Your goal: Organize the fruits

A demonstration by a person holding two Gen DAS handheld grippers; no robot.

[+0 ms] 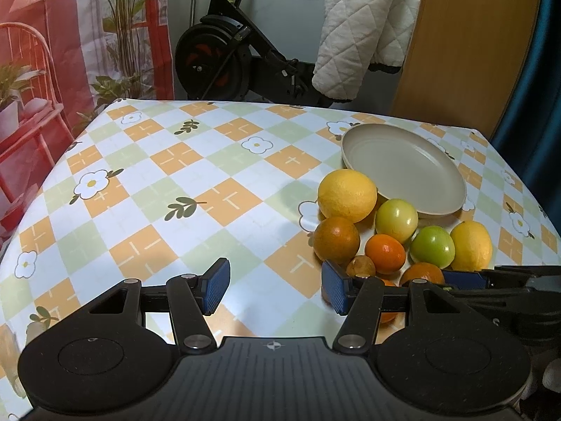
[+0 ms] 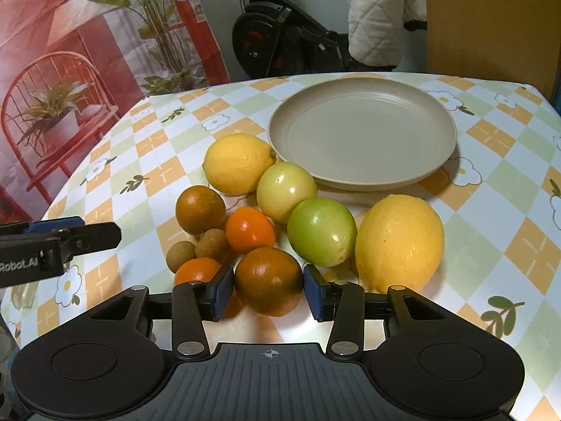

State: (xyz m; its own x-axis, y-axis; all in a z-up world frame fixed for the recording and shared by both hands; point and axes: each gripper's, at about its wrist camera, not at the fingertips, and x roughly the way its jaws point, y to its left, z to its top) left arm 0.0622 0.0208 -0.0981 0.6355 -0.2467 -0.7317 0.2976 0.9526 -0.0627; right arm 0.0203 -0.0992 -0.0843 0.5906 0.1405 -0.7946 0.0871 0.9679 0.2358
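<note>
Right gripper (image 2: 268,293) jaws flanking dark orange (image 2: 268,280), grip undetermined, fruit cluster beside beige plate (image 2: 363,133) on checked tablecloth (image 2: 491,210), left gripper (image 1: 275,289) released, holding nothing.

Soft indoor light, glare spots on fruit (image 2: 322,231), faint shadows — fisheye-bent edges, sharp focus

**Two wrist views angled down on the fruit pile**

Both cameras look forward and downward over the checked floral tablecloth (image 1: 196,189). The left view sits left of the round beige plate (image 1: 403,168), farther off; the right sits nearer, facing it squarely. Both share plate and fruit
</note>
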